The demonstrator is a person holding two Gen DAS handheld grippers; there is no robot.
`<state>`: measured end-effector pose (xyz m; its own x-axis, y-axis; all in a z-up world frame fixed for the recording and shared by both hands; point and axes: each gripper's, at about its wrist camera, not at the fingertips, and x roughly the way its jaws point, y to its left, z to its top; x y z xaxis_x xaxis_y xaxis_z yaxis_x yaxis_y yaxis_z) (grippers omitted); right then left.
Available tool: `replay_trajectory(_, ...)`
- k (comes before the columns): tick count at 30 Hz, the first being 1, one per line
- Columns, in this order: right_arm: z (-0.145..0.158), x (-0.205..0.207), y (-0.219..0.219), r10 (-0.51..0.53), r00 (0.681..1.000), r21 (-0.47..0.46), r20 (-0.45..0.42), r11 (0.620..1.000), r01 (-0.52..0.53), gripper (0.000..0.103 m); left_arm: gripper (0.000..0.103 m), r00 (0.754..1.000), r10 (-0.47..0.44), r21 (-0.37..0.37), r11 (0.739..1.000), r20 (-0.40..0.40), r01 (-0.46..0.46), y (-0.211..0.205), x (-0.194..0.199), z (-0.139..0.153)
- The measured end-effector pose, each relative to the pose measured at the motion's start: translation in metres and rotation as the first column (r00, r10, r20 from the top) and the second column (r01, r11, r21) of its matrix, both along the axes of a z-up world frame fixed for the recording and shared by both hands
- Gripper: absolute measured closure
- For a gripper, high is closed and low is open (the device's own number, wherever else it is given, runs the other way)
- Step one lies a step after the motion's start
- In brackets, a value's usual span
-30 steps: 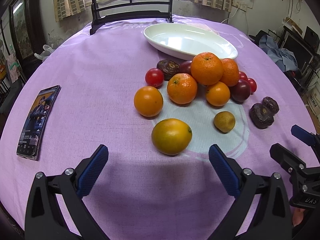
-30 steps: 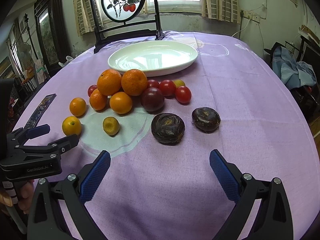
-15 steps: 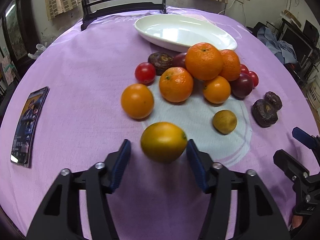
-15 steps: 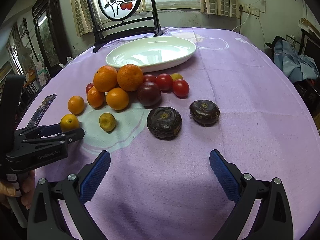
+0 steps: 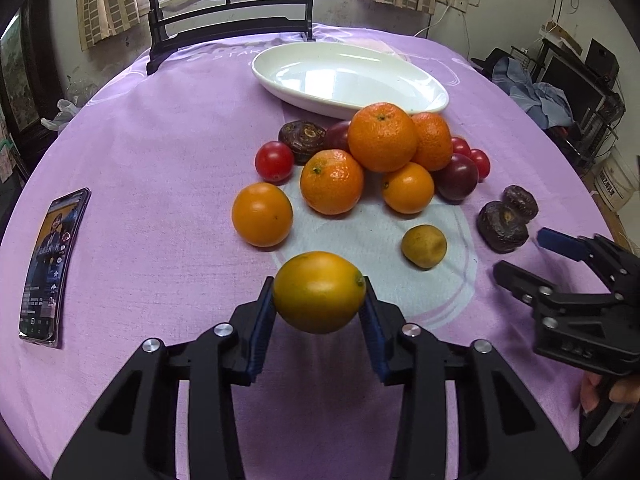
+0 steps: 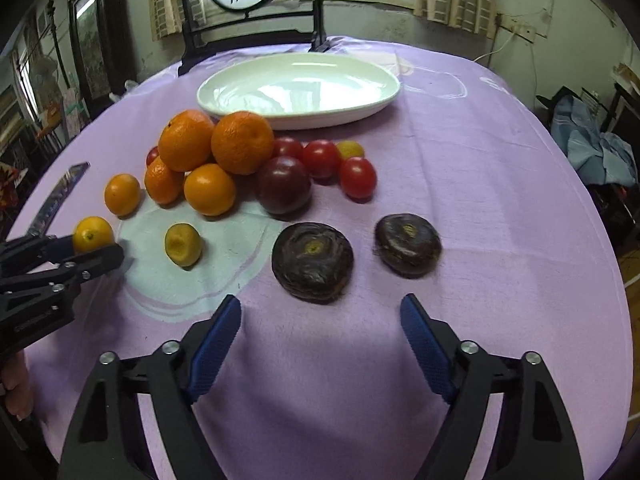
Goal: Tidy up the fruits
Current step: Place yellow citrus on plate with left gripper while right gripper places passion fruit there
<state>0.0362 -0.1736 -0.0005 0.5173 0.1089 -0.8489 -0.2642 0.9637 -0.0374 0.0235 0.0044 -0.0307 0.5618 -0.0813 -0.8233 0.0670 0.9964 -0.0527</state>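
Left gripper [image 5: 319,300] clamped on yellow-orange citrus [image 5: 319,292], lower centre. Right gripper [image 6: 320,324], jaws just narrowed, nothing between. Counted: five oranges, two dark wrinkled fruits [image 6: 312,261], one white dish [image 6: 380,100]. Tomatoes partly hidden behind pile.

A lilac cloth [image 5: 160,184] covers the worktop, with a pale blue-white patch outlined in darker purple at the centre of the left wrist view. The dish [image 5: 348,78] in the upper middle is glossy white. The oranges [image 5: 382,138] are bright orange; the fruit [image 5: 319,292] at lower centre is yellow-orange. The small tomatoes [image 5: 274,161] are red, the plum [image 5: 457,182] dark purple, the two wrinkled fruits [image 6: 313,261] near-black brown with yellowish centres. Each hand-held gripper [image 6: 320,338] is black with blue pads [image 6: 216,340]. The curtains [image 5: 106,0] at upper left show a beige brick-like check.
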Motion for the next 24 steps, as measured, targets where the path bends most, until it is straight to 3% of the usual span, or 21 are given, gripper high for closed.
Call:
replay_trajectory(3,-0.002,0.012,0.004,0.012,1.000,0.018,-0.017,1.000,-0.012,0.035,0.064,1.000,-0.011,0.002,1.000,0.005,0.011,0.001,0.000,0.001)
replay_trajectory(4,-0.001,0.015,0.005,0.010,1.000,0.014,-0.013,1.000,-0.010,0.046,0.064,1.000,-0.015,0.007,1.000,0.004,0.015,0.001,0.001,0.001)
replay_trajectory(6,0.001,0.021,0.006,0.016,1.000,0.013,-0.019,1.000,-0.016,0.059,0.064,1.000,-0.023,0.005,1.000,0.001,0.023,0.003,0.005,0.002)
replay_trajectory(9,0.006,0.020,0.006,0.039,0.999,0.017,-0.022,0.999,-0.038,0.059,0.063,0.999,-0.053,-0.008,0.999,0.001,0.053,0.006,0.009,0.007)
replay_trajectory(11,0.022,0.015,0.001,0.066,0.998,0.079,0.001,0.995,-0.066,0.059,0.064,0.997,-0.079,-0.014,0.997,0.003,0.079,0.007,0.012,0.014)
replay_trajectory(14,0.052,0.022,-0.003,0.079,0.994,0.132,0.076,0.987,-0.088,0.059,0.063,0.993,-0.114,-0.021,0.993,0.028,0.115,0.009,0.029,0.037)
replay_trajectory(18,0.081,0.054,0.004,0.078,0.980,0.107,0.181,0.989,-0.098,0.059,0.063,0.988,-0.125,0.012,0.992,0.091,0.125,0.002,0.073,0.071)
replay_trajectory(21,0.081,0.090,0.015,0.070,0.978,0.098,0.195,0.991,-0.091,0.059,0.063,0.987,-0.105,0.055,0.994,0.120,0.099,-0.006,0.118,0.080)
replay_trajectory(24,0.065,0.127,0.026,0.053,0.987,0.070,0.152,0.995,-0.064,0.059,0.063,0.994,-0.065,0.064,0.996,0.088,0.059,-0.008,0.166,0.071)
